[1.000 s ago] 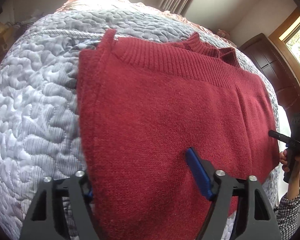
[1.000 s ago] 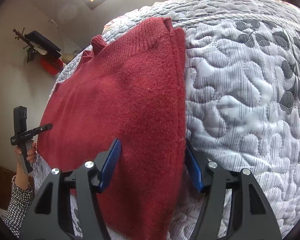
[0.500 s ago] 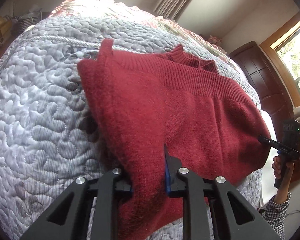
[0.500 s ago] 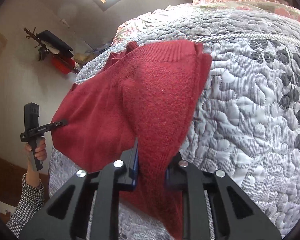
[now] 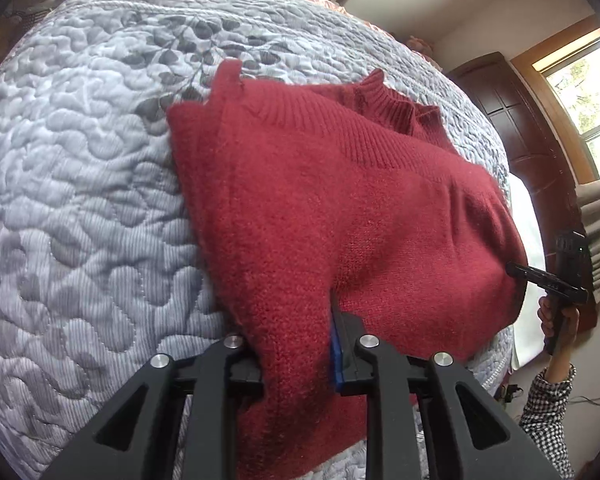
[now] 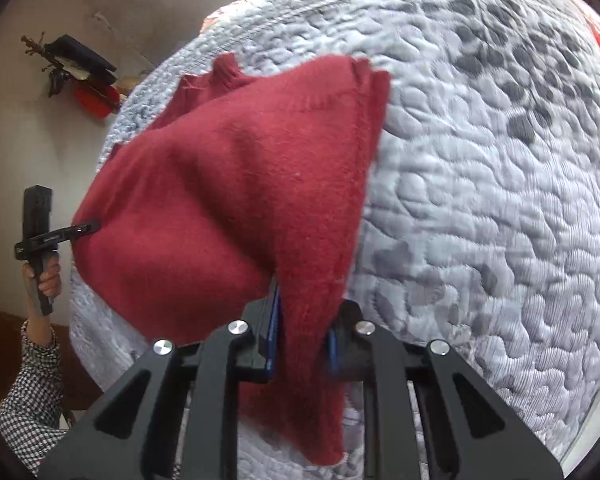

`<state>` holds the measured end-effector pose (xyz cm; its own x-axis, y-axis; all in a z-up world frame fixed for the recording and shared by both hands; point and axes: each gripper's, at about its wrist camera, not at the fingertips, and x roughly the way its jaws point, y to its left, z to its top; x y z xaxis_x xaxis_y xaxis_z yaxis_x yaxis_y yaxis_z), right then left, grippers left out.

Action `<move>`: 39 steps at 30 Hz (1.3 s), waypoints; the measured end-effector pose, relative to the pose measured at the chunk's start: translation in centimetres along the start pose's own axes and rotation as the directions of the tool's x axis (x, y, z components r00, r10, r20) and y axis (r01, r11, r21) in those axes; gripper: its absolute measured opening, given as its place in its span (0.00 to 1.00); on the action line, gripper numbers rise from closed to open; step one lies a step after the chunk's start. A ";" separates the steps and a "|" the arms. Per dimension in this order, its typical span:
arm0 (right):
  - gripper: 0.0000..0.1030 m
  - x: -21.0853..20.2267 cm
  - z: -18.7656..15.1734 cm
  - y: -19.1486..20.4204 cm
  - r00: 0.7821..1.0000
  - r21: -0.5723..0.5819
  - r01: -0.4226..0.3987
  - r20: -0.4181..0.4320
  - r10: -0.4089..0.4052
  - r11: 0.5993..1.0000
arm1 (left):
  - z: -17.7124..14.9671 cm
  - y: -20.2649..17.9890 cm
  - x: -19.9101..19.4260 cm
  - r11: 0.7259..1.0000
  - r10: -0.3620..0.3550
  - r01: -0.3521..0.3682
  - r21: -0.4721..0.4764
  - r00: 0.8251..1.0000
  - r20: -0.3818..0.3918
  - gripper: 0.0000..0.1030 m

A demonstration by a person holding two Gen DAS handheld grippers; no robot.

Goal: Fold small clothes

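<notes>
1. Sweater (image 5: 340,208): red knit, lying on the quilted bed (image 5: 80,200); its near edge is raised off the quilt at two corners, while the ribbed collar end rests flat at the far side.
2. Left gripper (image 5: 296,344): fingers closed tight on one near corner of the sweater; knit is bunched between them and hangs below.
3. Right gripper (image 6: 302,332): fingers likewise closed on the other near corner, with a flap of cloth drooping under them.
4. Step in hand, as judged: carrying the near edge over toward the collar to fold the garment in half. It goes best with both grippers level and apart enough to keep the edge taut, so the fold line runs straight, and with the edge laid square onto the far end before either grip opens.
5. Left wrist view only: a dark wooden door (image 5: 516,120), a window, and the right gripper from outside, held in a hand (image 5: 556,316) with a checked sleeve.
6. Right wrist view only: a wall rack (image 6: 72,68) with dark and red items, and the left gripper in its hand (image 6: 46,280).
</notes>
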<state>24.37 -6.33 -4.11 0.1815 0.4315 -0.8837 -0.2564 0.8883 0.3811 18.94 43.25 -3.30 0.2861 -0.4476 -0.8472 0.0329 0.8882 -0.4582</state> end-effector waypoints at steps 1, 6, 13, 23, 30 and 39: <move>0.24 0.6 -0.1 -0.6 1.000 0.010 -0.001 0.007 0.001 1.000 | 0.0 0.1 0.5 1.000 0.011 -0.011 0.006 1.000 0.007 0.23; 0.33 1.2 -0.1 -1.6 0.998 0.029 0.000 0.063 -0.002 1.000 | 0.1 0.0 1.9 0.993 0.108 -0.110 0.032 0.992 0.057 0.50; 0.54 -3.8 -3.2 -1.4 0.986 0.021 -0.038 0.160 0.034 0.999 | -3.4 -0.3 -1.8 0.998 0.068 -0.069 0.003 0.994 0.080 0.57; 0.52 -2.8 -9.2 -0.5 0.995 0.036 -0.051 0.092 0.047 0.998 | -9.5 -2.3 -2.8 0.993 0.105 -0.113 0.045 0.983 0.150 0.60; 0.14 -2.1 -9.7 0.3 0.998 0.037 -0.028 0.055 0.026 0.999 | -9.5 -1.6 -2.7 0.994 0.104 -0.105 0.000 0.987 0.120 0.14; 0.12 -5.8 -9.1 1.2 0.994 0.003 -0.068 0.082 0.067 0.998 | -9.1 -1.2 -5.6 1.000 0.011 -0.010 -0.022 0.996 0.086 0.13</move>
<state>14.39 -9.18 -1.01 0.2415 0.5018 -0.8306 -0.2654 0.8574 0.4409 8.58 43.80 -0.42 0.3679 -0.4269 -0.8261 0.0096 0.8901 -0.4557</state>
